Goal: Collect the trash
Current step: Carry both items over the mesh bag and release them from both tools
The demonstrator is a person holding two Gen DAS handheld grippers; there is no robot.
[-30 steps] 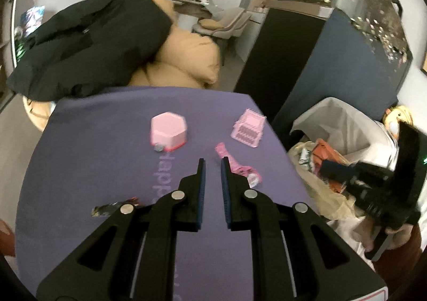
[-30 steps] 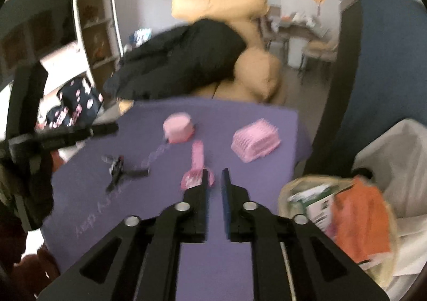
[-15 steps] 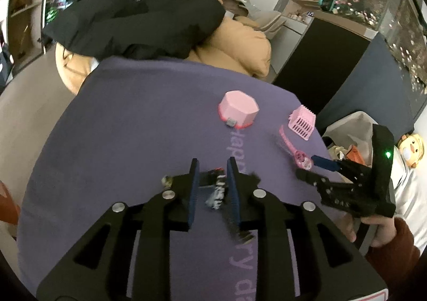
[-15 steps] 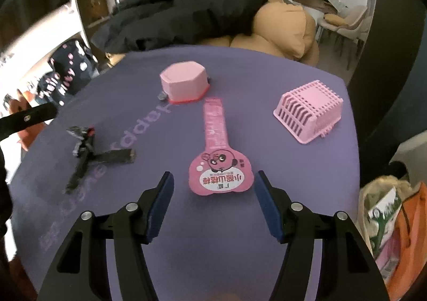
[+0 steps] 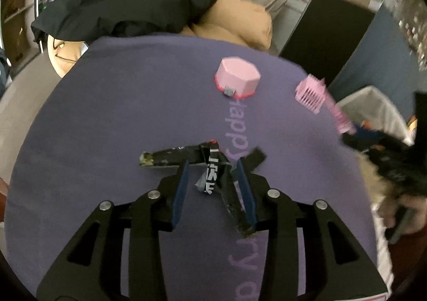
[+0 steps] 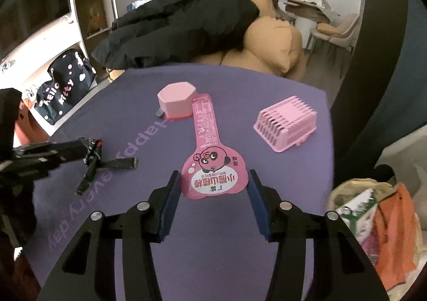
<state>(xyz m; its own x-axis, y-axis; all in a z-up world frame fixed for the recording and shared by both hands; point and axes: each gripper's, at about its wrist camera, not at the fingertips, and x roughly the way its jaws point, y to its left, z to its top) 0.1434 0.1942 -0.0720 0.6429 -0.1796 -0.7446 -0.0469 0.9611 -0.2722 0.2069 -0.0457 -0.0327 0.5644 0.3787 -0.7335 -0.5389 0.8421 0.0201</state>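
Observation:
A crumpled black wrapper (image 5: 210, 167) lies on the purple table (image 5: 106, 124). My left gripper (image 5: 213, 170) is open with its jaws on either side of it, low over the table. A flat pink wrapper with a cartoon face (image 6: 210, 164) lies on the table (image 6: 280, 172). My right gripper (image 6: 213, 178) is open with its jaws on either side of the wrapper's round end. The black wrapper (image 6: 106, 164) and the left gripper's fingers (image 6: 50, 151) show at the left of the right wrist view.
A pink hexagonal box (image 5: 237, 78) (image 6: 176, 99) and a pink slatted basket (image 5: 311, 95) (image 6: 287, 122) stand further back. A white bin with trash (image 6: 373, 210) (image 5: 373, 106) is right of the table. A tan couch with a black jacket (image 6: 186, 20) lies behind.
Both grippers have opened wide and moved forward and down. The left one now straddles the black wrapper, the right one the pink wrapper's round end.

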